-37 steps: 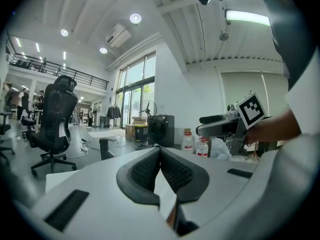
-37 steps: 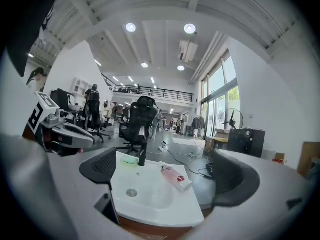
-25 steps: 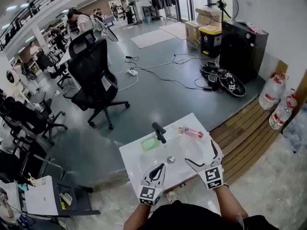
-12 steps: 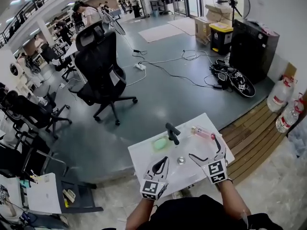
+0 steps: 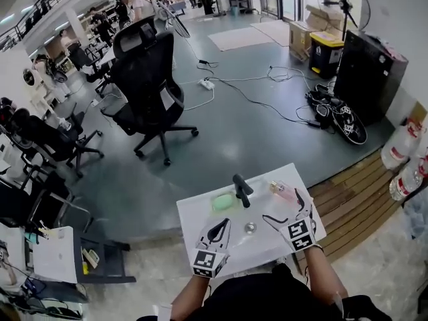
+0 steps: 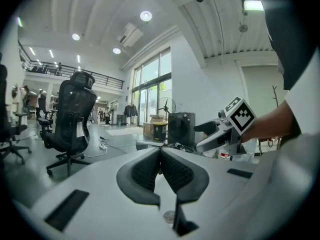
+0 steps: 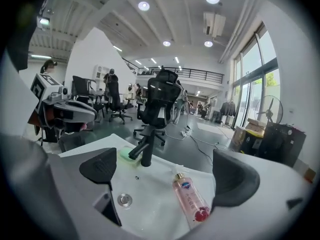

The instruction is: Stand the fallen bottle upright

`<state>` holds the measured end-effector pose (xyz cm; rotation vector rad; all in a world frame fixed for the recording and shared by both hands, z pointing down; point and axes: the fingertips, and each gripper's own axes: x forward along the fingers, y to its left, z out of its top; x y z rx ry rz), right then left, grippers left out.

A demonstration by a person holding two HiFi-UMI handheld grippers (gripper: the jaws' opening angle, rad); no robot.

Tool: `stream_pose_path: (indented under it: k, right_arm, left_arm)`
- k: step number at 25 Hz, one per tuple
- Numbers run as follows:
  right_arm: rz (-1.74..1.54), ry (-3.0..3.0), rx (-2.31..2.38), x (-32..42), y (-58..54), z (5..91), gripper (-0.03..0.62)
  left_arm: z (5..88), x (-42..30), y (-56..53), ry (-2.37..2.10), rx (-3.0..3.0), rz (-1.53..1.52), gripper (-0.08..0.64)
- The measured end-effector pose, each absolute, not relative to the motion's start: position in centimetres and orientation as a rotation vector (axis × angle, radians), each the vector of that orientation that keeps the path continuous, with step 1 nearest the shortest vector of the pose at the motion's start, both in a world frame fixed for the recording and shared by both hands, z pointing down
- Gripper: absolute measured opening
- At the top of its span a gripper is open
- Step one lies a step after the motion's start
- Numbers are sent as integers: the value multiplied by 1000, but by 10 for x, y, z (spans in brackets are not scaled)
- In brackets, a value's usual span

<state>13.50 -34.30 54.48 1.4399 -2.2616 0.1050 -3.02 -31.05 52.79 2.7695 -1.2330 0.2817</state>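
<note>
Right gripper view: right gripper (image 7: pixel 167 171) jaws wide and empty, aimed at the fallen bottle (image 7: pixel 190 196), which lies flat on the sink (image 7: pixel 147 196) at my 1 o'clock. Left gripper (image 6: pixel 161 169) pinched together, empty. Approach step, I judge; next I'd straddle the bottle's body, close, and tip it upright.

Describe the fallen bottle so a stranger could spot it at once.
Find the white sink with the black tap. Right of the tap, the bottle lies on its side. It alone is pink, with a gold cap.
</note>
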Motion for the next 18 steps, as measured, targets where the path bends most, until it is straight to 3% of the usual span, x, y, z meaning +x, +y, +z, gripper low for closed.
stream_pose_path:
  k: [18]
  right_arm:
    - [281,-2043,916,201,-434,688,555]
  left_arm:
    - [568,-2,-367,-1476,2555,307,17]
